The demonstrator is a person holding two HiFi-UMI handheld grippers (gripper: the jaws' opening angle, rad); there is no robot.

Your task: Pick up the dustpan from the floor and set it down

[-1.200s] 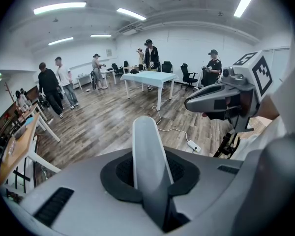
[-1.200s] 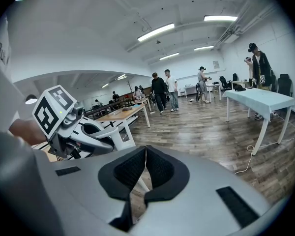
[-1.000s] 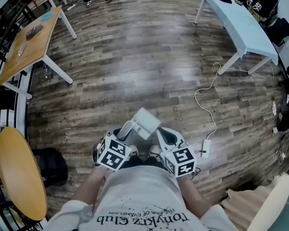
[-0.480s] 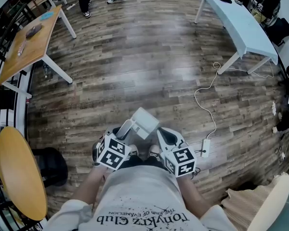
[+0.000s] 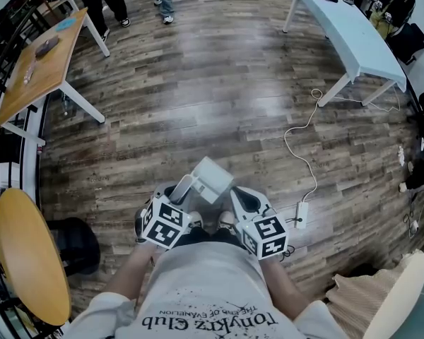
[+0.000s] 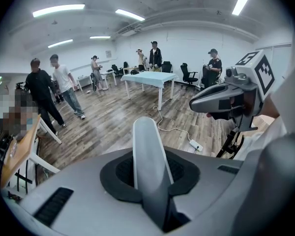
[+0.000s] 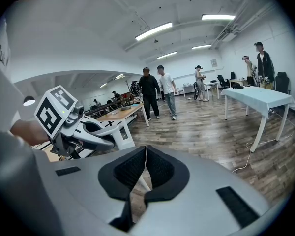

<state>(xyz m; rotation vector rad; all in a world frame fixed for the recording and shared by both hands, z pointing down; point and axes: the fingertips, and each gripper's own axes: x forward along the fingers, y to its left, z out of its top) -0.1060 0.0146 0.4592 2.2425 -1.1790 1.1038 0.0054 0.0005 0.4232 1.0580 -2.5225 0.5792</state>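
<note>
Left claw [image 6: 148, 181] is gripping the dustpan [image 5: 213, 176] by its handle [image 6: 146, 146]: the jaws are standing a little apart, pads pressing on both sides of the handle, which is running out between them along the claw's own line. Dustpan is hanging clear of the floor [image 5: 219, 104], just ahead of the person's shoes [image 5: 227, 220] and close to the body, pan end pointing away. Judging from this, pick-up is done and set-down is not yet begun. Holding it by the handle is leaving the pan free to meet the floor first. Right claw [image 7: 143, 173] is idling just beside the left, jaws closed together on nothing, pads touching at the tip. It is taking no part in the hold, and the dustpan is looking light enough for one claw. Bare floor is lying straight ahead. To the right a cable [image 5: 300, 136] and power strip [image 5: 301, 216] are trailing from the blue table [image 5: 353, 37], so setting down straight ahead is looking safer. Risk: pan swinging about the narrow grip while lowering.
</note>
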